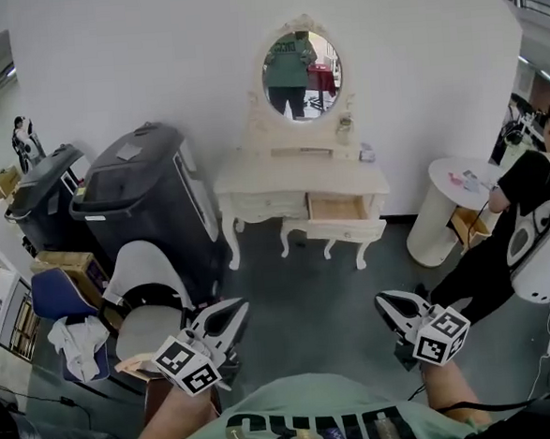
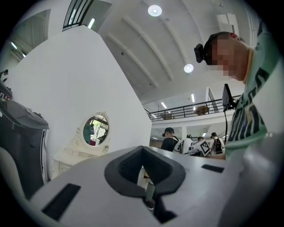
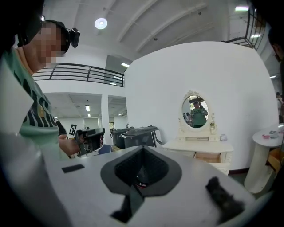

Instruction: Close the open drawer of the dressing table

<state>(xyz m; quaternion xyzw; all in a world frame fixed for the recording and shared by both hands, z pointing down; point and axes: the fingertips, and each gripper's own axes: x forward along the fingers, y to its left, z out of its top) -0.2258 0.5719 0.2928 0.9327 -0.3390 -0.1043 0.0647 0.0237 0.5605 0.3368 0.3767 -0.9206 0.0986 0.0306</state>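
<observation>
**Head view.** Nearest, at the bottom edge, is the person's green shirt. Just above it are the left gripper (image 1: 233,318) and the right gripper (image 1: 389,304), each with its jaws together and nothing held. The dressing table (image 1: 300,179) stands against the wall in the upper middle of the frame. Its open drawer (image 1: 342,209) juts out on the right side, well apart from both grippers. The floor in between looks bare, but a chair (image 1: 144,298) and black bins (image 1: 142,195) crowd the left. A round side table (image 1: 448,206) and a crouching person (image 1: 526,187) stand to the right. An approach that drifts either way could clip one of them.

**Left gripper view.** The jaws meet in one closed wedge at the bottom. The mirror (image 2: 95,130) shows at lower left, and the drawer is hidden behind the gripper body. A push led by this gripper would probably be aimed blind.

**Right gripper view.** The jaws are pressed together here too. The drawer sits right of centre, beneath the tabletop. The narrow closed tips may meet only one end of the drawer front, which could skew the drawer and jam it. A hard shove could also rattle the small bottle-like thing (image 1: 345,129) beside the mirror.
</observation>
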